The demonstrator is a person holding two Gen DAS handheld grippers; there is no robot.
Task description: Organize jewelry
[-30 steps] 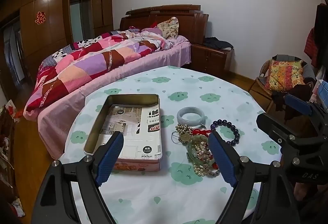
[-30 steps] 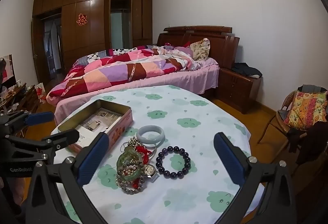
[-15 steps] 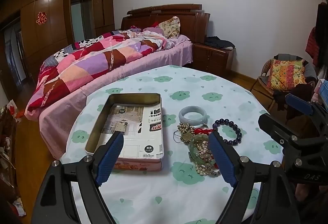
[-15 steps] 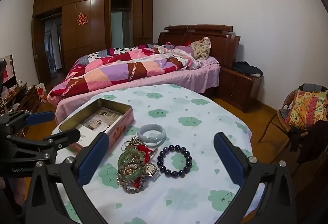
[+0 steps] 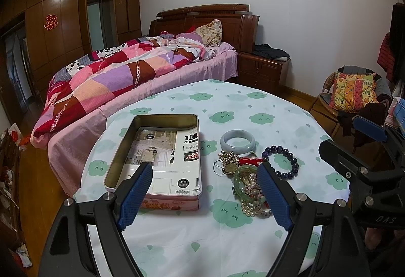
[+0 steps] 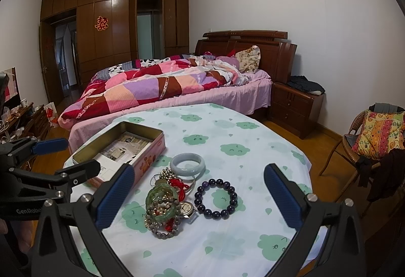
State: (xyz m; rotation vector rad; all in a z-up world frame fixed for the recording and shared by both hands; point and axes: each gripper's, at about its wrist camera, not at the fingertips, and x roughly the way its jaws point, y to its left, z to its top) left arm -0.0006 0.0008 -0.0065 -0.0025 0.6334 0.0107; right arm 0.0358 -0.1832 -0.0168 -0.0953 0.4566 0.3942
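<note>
An open tin box with printed paper inside sits on the round table. Right of it lie a pale jade bangle, a dark purple bead bracelet, and a heap of green and beaded bracelets with a watch. My left gripper is open and empty, above the table's near edge in front of the tin. My right gripper is open and empty, hovering over the jewelry pile.
The table has a white cloth with green clouds. A bed with a patchwork quilt stands behind it, a wooden nightstand beside it, and a wicker chair with a colourful cushion at the right.
Both grippers have drifted slightly back and up from the table. The jewelry and tin have not moved.
</note>
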